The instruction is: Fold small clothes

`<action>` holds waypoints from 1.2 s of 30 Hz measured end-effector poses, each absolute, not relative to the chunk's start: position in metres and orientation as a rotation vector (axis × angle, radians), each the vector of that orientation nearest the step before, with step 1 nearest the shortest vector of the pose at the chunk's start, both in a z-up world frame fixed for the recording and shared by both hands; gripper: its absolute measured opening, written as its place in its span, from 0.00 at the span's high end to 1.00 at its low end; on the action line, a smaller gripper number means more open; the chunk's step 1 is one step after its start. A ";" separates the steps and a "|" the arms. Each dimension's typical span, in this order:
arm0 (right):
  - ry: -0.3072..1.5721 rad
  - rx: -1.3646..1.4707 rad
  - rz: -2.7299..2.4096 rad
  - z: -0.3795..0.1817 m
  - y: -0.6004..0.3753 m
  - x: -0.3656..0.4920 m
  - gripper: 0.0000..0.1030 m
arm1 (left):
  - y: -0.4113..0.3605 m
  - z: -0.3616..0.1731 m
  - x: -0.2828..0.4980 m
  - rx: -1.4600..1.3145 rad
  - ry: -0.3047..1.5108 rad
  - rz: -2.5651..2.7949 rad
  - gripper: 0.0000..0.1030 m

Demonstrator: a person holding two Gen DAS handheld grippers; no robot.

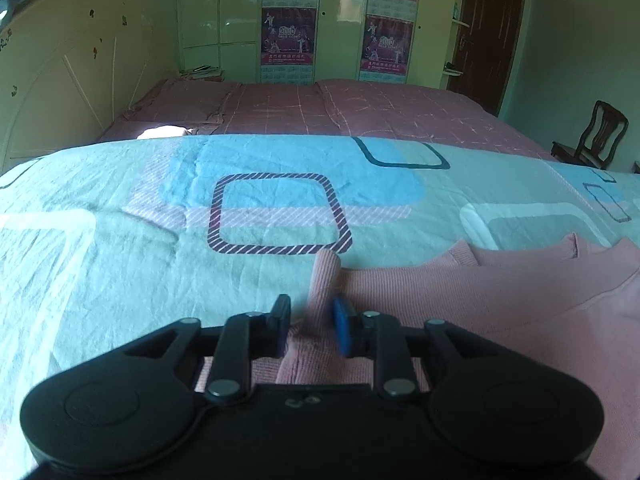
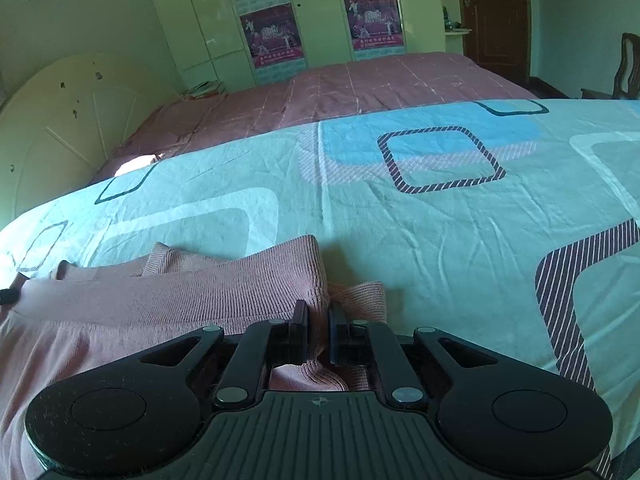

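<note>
A small pink knit garment (image 1: 500, 292) lies on the light blue patterned bedsheet (image 1: 160, 248). In the left wrist view, my left gripper (image 1: 312, 322) stands around a raised fold at the garment's left edge, jaws partly apart with a gap on the left side of the fold. In the right wrist view, the same pink garment (image 2: 180, 288) spreads to the left, and my right gripper (image 2: 319, 330) is shut on a pinch of its right edge, with the fabric bunched between the narrow jaws.
The sheet (image 2: 440, 232) stretches ahead of both grippers. Beyond it lies a pink checked bedspread (image 1: 360, 108). A cream headboard (image 1: 60, 80) is at the left, wardrobes with posters (image 1: 288, 36) at the back, a wooden chair (image 1: 596, 136) at the right.
</note>
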State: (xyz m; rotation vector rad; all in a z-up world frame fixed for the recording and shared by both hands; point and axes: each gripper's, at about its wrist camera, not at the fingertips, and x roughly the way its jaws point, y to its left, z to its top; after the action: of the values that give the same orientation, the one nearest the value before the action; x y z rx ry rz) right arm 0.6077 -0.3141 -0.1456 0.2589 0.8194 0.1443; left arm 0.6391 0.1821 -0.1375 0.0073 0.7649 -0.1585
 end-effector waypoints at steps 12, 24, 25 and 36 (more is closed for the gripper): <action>0.860 0.352 0.236 -0.142 -0.336 0.550 0.76 | 0.204 -0.132 0.548 -0.081 0.793 -0.176 0.65; 0.943 0.373 0.339 -0.144 -0.341 0.501 0.76 | 0.206 -0.131 0.504 -0.062 0.856 -0.176 0.68; 0.949 0.372 0.352 -0.145 -0.341 0.499 0.76 | 0.205 -0.133 0.504 -0.057 0.856 -0.174 0.73; 1.037 0.344 0.438 -0.147 -0.354 0.472 0.96 | 0.209 -0.131 0.501 0.034 0.893 -0.203 0.93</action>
State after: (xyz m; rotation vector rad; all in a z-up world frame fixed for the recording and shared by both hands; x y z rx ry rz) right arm 0.4721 -0.3535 -0.1469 0.3444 1.0369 0.4382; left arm 0.5008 0.2091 -0.1308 0.0339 0.8928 -0.2030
